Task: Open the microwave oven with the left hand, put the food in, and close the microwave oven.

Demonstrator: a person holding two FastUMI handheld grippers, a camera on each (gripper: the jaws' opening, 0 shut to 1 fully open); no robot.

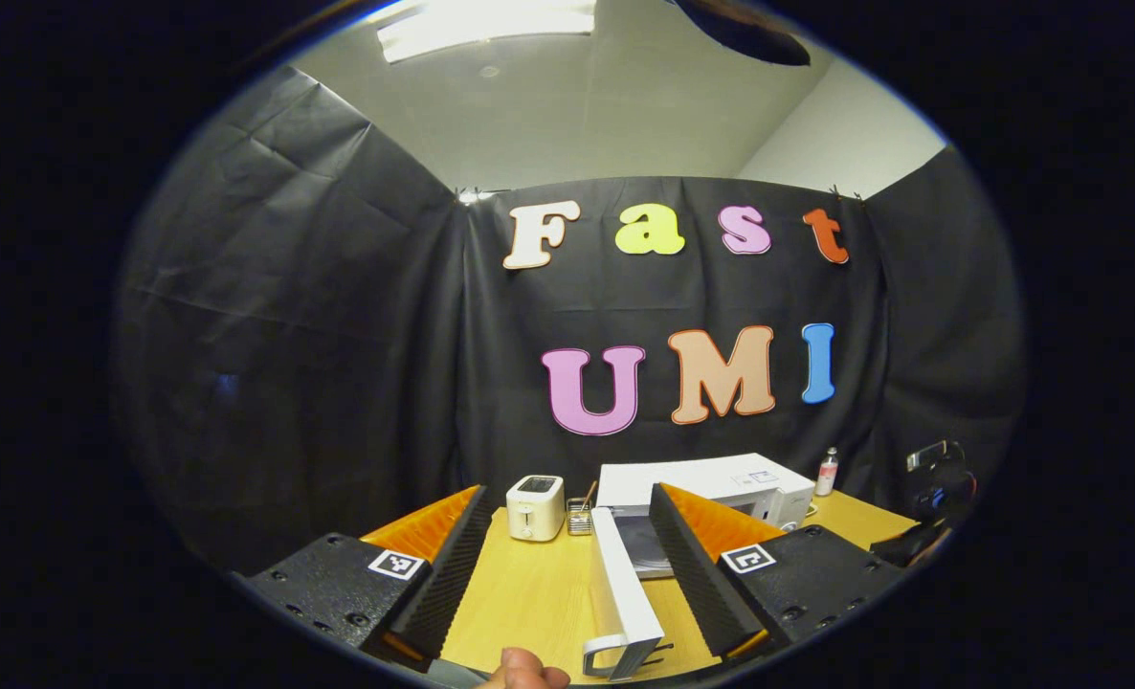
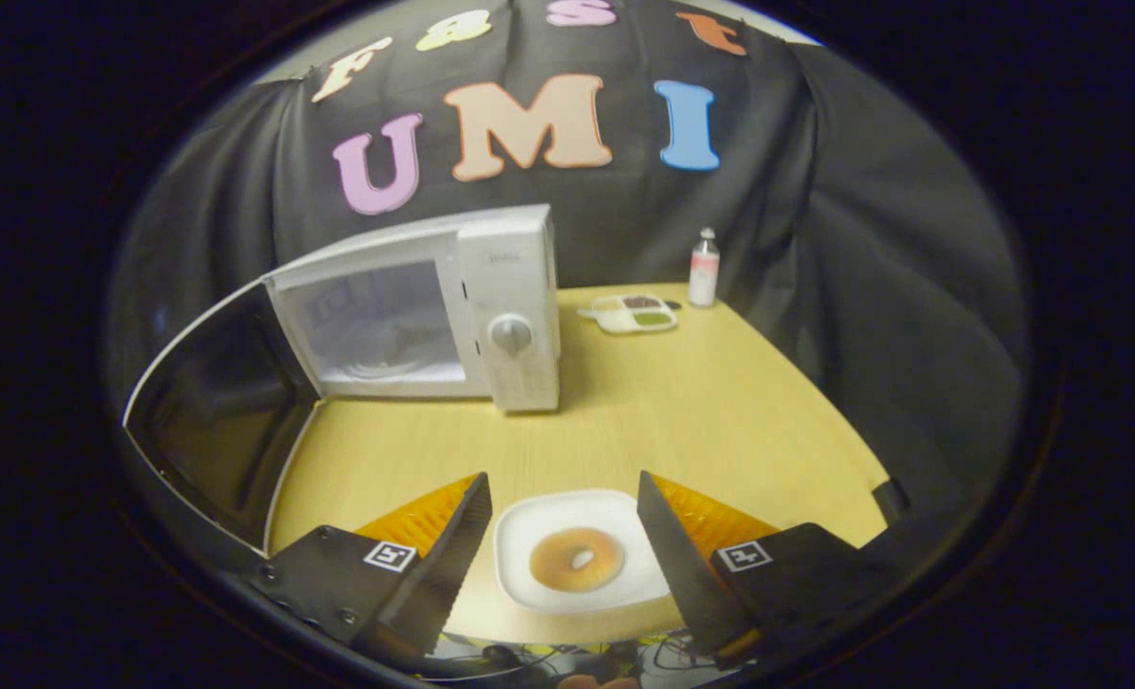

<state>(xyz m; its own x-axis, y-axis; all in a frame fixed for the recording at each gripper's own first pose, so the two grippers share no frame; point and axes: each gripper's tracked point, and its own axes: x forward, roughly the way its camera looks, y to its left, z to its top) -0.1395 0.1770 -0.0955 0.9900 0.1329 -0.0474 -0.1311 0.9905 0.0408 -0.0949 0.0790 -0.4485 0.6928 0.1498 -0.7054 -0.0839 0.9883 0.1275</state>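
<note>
Right gripper view: released right tongs point(image 2: 563, 536) over plate point(image 2: 529, 584) on yellow table point(image 2: 721, 411); left tongs point(image 1: 567, 565) released, black-draped booth

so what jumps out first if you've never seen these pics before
The white microwave at the back of the wooden table, its door swung wide open to the left. Next, the white plate with a bagel at the near edge, between the right hand-held gripper's open fingers.

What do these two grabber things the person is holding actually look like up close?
Each, the left gripper and right gripper, has two long wedge-shaped fingers with finely ribbed inner faces. They sit on black blocks dotted with screws, each block bearing a small square black-and-white marker. Orange panels back the fingers.
</note>
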